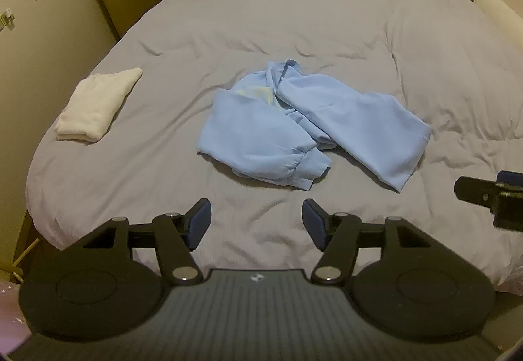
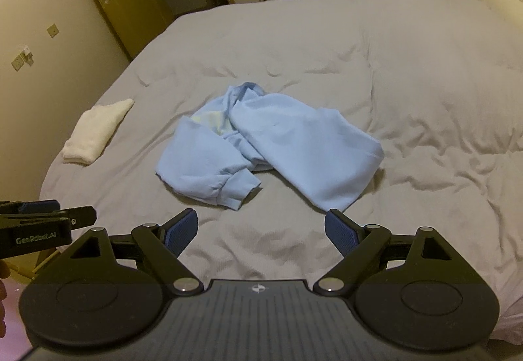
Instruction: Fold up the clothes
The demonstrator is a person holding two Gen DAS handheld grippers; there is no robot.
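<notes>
The crumpled blue garment (image 1: 307, 125) is spread mostly crosswise on the bed (image 1: 408, 43), beyond both empty, parted grippers: left gripper (image 1: 256, 220), right gripper (image 2: 261, 230).

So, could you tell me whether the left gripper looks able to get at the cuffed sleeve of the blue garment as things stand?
Probably yes. The left gripper is open and empty, and only bare bed cover lies between it and the cuffed sleeve of the blue garment.
</notes>
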